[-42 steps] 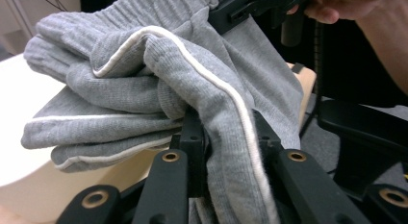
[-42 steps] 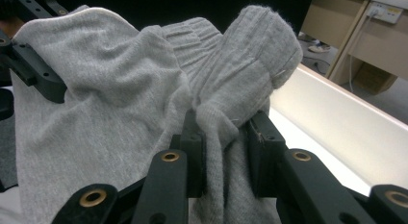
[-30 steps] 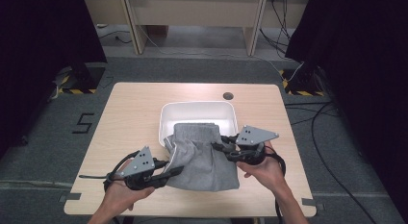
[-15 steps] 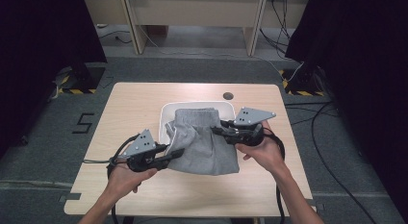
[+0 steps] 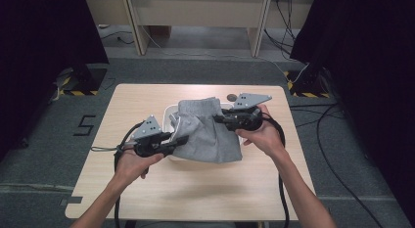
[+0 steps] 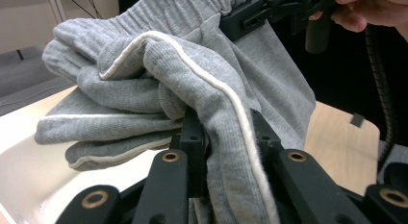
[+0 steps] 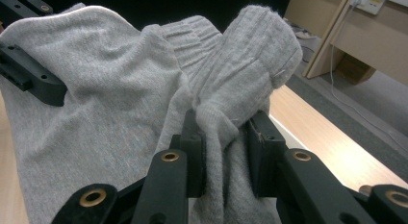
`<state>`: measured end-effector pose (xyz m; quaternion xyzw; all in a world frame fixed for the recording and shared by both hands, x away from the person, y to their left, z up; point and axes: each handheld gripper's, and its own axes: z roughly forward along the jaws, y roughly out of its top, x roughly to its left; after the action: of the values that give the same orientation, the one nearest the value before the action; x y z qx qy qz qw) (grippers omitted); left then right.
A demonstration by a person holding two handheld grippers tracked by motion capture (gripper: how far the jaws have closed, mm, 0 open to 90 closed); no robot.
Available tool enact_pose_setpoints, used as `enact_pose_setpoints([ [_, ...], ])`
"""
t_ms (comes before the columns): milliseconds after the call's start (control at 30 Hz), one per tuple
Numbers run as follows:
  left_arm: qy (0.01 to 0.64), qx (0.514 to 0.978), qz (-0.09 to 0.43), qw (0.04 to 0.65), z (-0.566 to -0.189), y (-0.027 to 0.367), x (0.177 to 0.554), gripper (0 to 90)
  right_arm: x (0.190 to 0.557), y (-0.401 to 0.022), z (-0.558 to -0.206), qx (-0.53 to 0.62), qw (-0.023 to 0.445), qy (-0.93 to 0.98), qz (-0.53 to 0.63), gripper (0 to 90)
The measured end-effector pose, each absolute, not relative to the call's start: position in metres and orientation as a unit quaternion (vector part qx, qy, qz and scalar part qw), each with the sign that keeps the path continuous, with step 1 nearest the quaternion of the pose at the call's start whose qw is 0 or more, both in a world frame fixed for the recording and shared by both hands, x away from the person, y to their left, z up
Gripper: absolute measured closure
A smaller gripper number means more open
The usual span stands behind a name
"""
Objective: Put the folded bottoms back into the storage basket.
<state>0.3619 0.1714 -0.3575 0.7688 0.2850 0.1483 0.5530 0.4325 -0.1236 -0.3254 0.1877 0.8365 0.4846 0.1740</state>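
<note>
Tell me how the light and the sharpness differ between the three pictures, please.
High view: even overhead light, soft shadows under the grey garment, dark curtains at both sides. Left gripper view: knit sharp, glare on the white tub, black jaws near the lens soft. Right gripper view: cloth sharp, the table behind slightly blurred.

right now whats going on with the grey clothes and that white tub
A person holds a grey garment between two hand-held tools. The left tool is clamped on one side of the cloth and the right tool on the other, so it hangs spread between them over the white tub on the wooden table. The garment is bunched and lifted, with its lower edge draped over the tub's near rim.
</note>
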Motion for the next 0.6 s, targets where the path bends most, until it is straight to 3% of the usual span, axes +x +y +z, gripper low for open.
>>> enact_pose_setpoints([
  [600,0.321,0.758,0.155,0.547,-0.365,0.173,0.397,72.6,0.475,-0.111,-0.326,0.195,0.167,0.848,0.464,72.8],
])
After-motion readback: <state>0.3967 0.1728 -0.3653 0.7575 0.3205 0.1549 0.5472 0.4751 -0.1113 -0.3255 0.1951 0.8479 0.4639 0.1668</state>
